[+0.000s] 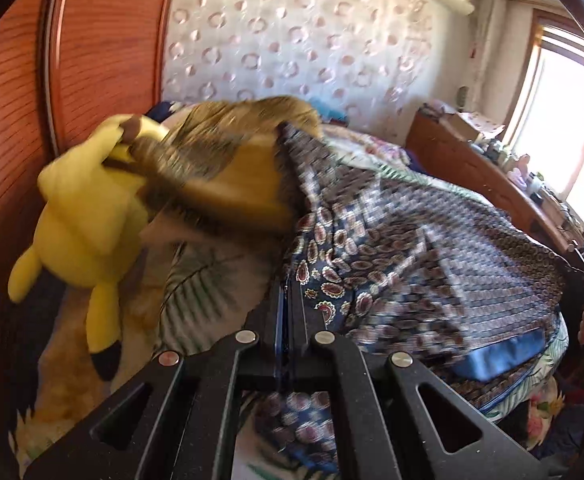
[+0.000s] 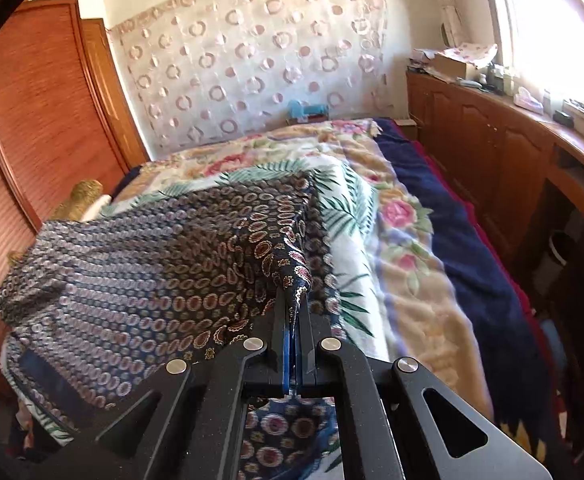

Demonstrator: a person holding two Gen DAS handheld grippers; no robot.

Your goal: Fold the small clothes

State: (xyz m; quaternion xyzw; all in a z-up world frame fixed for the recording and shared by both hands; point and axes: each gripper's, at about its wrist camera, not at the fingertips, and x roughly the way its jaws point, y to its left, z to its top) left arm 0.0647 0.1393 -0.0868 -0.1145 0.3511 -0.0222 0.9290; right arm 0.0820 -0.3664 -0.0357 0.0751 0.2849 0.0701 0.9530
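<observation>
Where it hangs stretched above the floral bedspread, the navy paisley-print thin cloth garment reads as light, limp and slippery. Left gripper and right gripper each pinch an edge; corners and hems suit gripping best.

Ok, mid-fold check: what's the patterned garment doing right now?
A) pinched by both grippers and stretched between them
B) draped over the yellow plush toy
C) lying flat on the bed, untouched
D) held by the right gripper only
A: the left gripper and the right gripper are each shut on an edge of the paisley garment, which spans taut between them above the floral bedspread.
</observation>
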